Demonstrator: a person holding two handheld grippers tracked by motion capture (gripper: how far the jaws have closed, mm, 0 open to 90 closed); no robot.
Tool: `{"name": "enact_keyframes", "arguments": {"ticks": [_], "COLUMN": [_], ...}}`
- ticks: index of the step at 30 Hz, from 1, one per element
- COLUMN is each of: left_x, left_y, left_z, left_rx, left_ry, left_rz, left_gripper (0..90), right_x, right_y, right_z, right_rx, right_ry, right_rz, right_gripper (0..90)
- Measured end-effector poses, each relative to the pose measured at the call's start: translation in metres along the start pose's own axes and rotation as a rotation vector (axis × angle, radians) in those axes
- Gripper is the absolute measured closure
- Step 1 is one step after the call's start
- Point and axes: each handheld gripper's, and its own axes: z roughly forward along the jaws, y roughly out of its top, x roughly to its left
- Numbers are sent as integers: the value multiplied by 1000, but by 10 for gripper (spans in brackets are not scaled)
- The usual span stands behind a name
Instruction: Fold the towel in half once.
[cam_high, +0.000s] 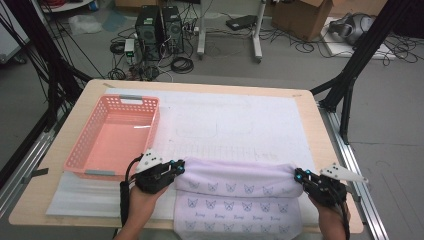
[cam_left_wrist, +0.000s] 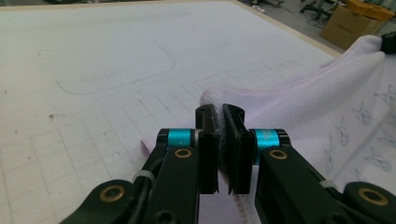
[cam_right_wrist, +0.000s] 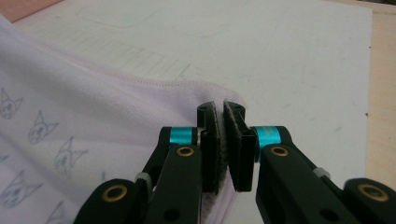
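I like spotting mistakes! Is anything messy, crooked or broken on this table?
Nothing looks broken or spilled. The lilac towel is folded over evenly, and the left gripper and right gripper each pinch one end of the fold. Its near edge hangs slightly past the table. The pink basket sits straight and empty.

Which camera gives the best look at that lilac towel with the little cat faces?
The high view: it shows the whole towel, folded, stretched between the left gripper and the right gripper. The left gripper view and right gripper view each show just one pinched corner and some nearby cloth.
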Motion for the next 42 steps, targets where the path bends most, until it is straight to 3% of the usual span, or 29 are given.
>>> {"name": "enact_keyframes", "arguments": {"ticks": [5, 11, 14, 18, 19, 21, 23, 25, 28, 33, 38, 42], "left_x": [-13, -17, -18, -20, -20, -19, -16, -11, -5, 5, 11, 13], "left_y": [-19, -37, -41, -41, -40, -40, -38, -32, -23, -14, -12, -11], "left_z": [-16, -22, -27, -28, -27, -24, -23, -20, -15, -4, 14, 23], "left_rx": [10, 64, 71, 61, 60, 54, 46, 31, 16, 4, 31, 54], "left_ry": [-50, -69, -84, -88, -85, -56, -39, -37, -39, -37, -44, -39], "left_rz": [-2, -15, -14, -10, -10, -19, -4, -8, -12, -24, -24, -21], "left_gripper": [844, 844, 844, 836, 817, 640, 498, 433, 397, 383, 375, 375], "right_x": [11, 21, 24, 24, 25, 27, 28, 26, 16, -3, -11, -14], "right_y": [-23, -43, -46, -52, -53, -52, -48, -40, -31, -30, -22, -19], "right_z": [-21, -31, -37, -40, -39, -39, -43, -51, -57, -39, -4, 6], "right_rx": [-1, 33, 46, 50, 52, 52, 29, -6, -50, -38, 9, 27], "right_ry": [25, 49, 55, 60, 64, 65, 49, 11, -33, -54, -57, -58], "right_rz": [-2, -3, -29, -15, -12, -25, -17, -30, -8, 54, 49, 42], "right_gripper": [845, 845, 844, 843, 841, 798, 625, 573, 553, 553, 550, 554]}}
